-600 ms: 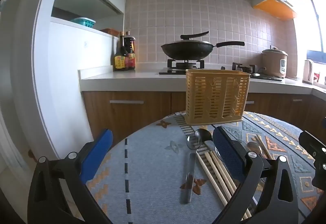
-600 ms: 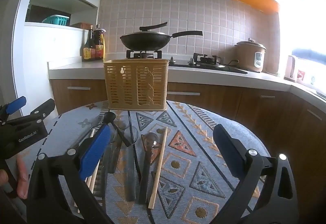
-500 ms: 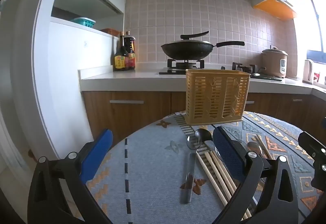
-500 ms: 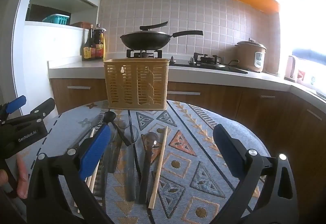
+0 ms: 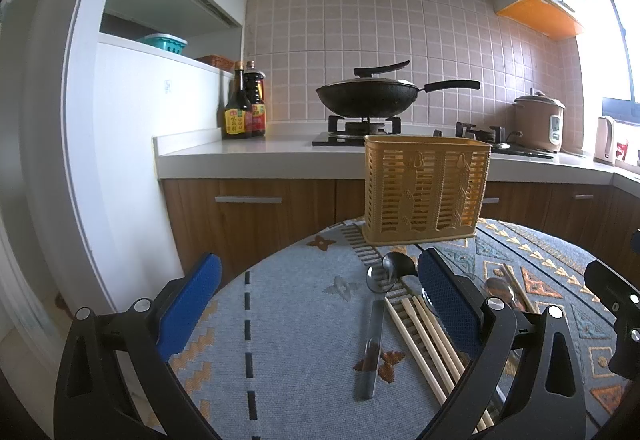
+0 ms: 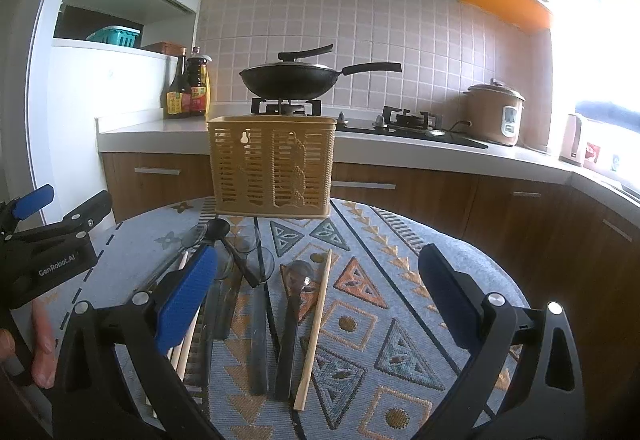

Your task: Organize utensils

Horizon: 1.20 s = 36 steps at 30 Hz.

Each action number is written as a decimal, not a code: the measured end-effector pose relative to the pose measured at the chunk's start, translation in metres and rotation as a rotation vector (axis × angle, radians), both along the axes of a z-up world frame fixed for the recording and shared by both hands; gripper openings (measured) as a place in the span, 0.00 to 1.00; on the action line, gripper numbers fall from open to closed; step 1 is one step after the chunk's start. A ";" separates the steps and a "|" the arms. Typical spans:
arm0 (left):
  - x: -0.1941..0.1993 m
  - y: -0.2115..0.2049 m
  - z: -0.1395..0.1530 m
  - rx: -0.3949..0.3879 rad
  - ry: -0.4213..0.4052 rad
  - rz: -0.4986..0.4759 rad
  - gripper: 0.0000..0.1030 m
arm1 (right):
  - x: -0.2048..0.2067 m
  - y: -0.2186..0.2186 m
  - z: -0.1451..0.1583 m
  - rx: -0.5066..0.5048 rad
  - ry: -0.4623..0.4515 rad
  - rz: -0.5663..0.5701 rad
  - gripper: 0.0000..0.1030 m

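Nothing moved, left tool (image 5: 320,304) hides chopsticks (image 5: 424,336).

Your round worktop (image 6: 420,280) wore a patterned cloth; on it the yellow basket (image 6: 272,171) stood far, with spoons (image 6: 294,304) and chopsticks (image 6: 316,328) lying loose nearer you.

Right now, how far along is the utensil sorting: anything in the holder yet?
Nothing looks done: no handles show above the yellow holder, though its inside is hidden. Nothing in hand: the left tool and right tool are both open and empty. Everything is left: the spoons and chopsticks lie on the patterned cloth.
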<state>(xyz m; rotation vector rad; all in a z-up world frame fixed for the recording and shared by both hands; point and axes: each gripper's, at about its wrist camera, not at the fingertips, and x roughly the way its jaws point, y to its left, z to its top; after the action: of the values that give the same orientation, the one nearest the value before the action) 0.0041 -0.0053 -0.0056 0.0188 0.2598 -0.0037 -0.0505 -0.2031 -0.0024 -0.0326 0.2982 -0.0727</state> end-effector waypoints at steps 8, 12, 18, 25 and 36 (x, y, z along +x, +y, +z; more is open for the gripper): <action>-0.001 0.001 0.001 -0.001 0.001 0.001 0.93 | 0.001 -0.002 0.001 0.012 0.019 0.014 0.94; -0.002 0.003 0.001 -0.002 0.002 0.002 0.93 | -0.001 -0.001 0.001 0.019 -0.012 0.015 0.94; -0.002 0.003 0.001 -0.002 0.002 0.002 0.93 | -0.002 0.001 0.001 0.016 -0.016 0.016 0.94; -0.002 0.003 0.001 -0.002 0.002 0.001 0.93 | -0.003 -0.001 0.002 0.038 -0.023 0.014 0.94; -0.002 0.003 0.001 -0.004 0.005 0.003 0.93 | 0.006 0.000 -0.003 -0.006 0.064 -0.033 0.94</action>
<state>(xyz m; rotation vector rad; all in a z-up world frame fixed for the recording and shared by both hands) 0.0020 -0.0021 -0.0048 0.0146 0.2650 -0.0018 -0.0442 -0.2031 -0.0053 -0.0363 0.3629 -0.1051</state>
